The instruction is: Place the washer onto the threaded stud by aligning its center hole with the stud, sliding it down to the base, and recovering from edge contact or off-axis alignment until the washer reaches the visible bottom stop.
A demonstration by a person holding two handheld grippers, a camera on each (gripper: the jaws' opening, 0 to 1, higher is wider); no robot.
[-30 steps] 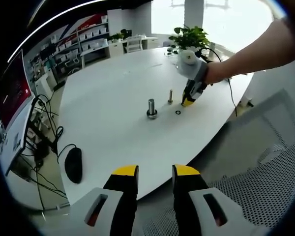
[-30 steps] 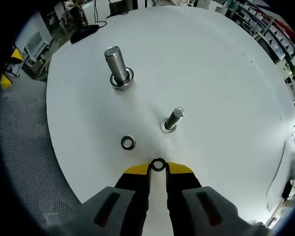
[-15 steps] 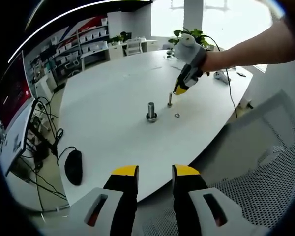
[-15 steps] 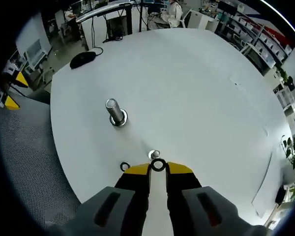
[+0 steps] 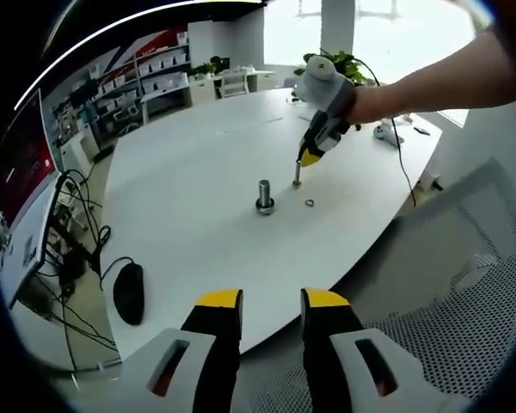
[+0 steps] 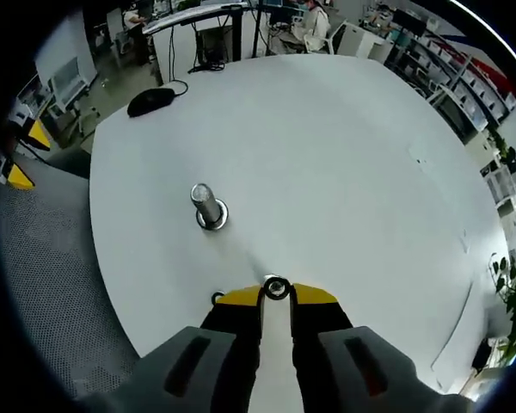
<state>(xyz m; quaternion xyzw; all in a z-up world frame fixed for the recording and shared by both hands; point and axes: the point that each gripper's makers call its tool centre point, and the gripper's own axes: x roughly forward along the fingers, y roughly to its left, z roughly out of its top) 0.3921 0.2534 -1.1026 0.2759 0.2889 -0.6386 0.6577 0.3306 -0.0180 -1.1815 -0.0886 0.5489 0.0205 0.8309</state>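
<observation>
Gripping: right gripper point(image 6: 276, 295) — yellow-tipped jaws pinched on the washer point(image 6: 276, 288), which sits flat between the tips at 6 o'clock in the right gripper view.
Washer position: directly over the thin stud; the stud's top shows through the washer's hole in the right gripper view, so whether metal touches metal cannot be told.
Thin stud: in the left gripper view the thin stud point(image 5: 297, 175) stands upright on the white table point(image 5: 198, 172), with the right gripper point(image 5: 310, 157) poised at its top, coming in from 1 o'clock on a person's hand point(image 5: 365, 103).
Large bolt: large bolt point(image 6: 208, 206) upright on its own base ring, at 10 o'clock from the held washer in the right gripper view; in the left gripper view point(image 5: 265, 195) it is at 8 o'clock of the thin stud, near it.
Spare washer: a second washer point(image 5: 310, 203) lies flat on the table, just beside the thin stud's foot at 5 o'clock; in the right gripper view only its edge peeks past the left jaw point(image 6: 217, 298).
Left gripper: left gripper point(image 5: 271, 301) — jaws parted with a gap, nothing between them, held off the table edge over grey mesh flooring.
Surroundings: black computer mouse point(image 5: 127, 289) at the table's edge at 8 o'clock in the left gripper view; potted plant point(image 5: 331, 64) at the far side.
</observation>
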